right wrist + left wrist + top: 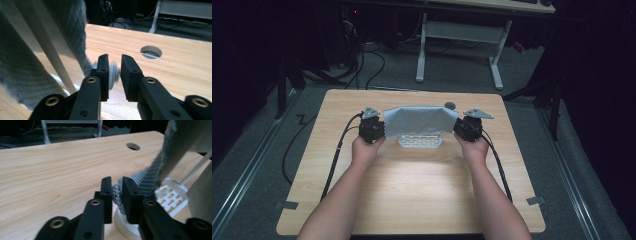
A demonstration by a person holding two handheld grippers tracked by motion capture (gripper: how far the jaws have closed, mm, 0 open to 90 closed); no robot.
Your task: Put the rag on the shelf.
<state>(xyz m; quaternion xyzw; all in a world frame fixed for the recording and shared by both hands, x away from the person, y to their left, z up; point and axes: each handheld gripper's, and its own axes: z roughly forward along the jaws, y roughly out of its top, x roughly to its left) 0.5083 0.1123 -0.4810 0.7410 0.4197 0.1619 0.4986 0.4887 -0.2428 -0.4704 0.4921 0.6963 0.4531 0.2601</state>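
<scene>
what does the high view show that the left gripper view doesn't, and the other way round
High view alone: both forearms, the right tool, the whole grey waffle-weave cloth stretched between the two tools, the floor and a white-legged desk beyond. Left gripper view alone: the left tool close up, a bunched cloth corner pinched between its black jaws, and the weave's texture. Both share: the light wooden table with its round hole, the cloth, and the white slotted plastic rack under it.

Cloth (pixel 419 120): grey-blue, woven diamond texture. Rack (pixel 420 141) beneath it: white, slotted. Worktop (pixel 412 190): pale wood grain; both tools, left tool (pixel 372 129) and right tool (pixel 468 128), black with grey top plates.
</scene>
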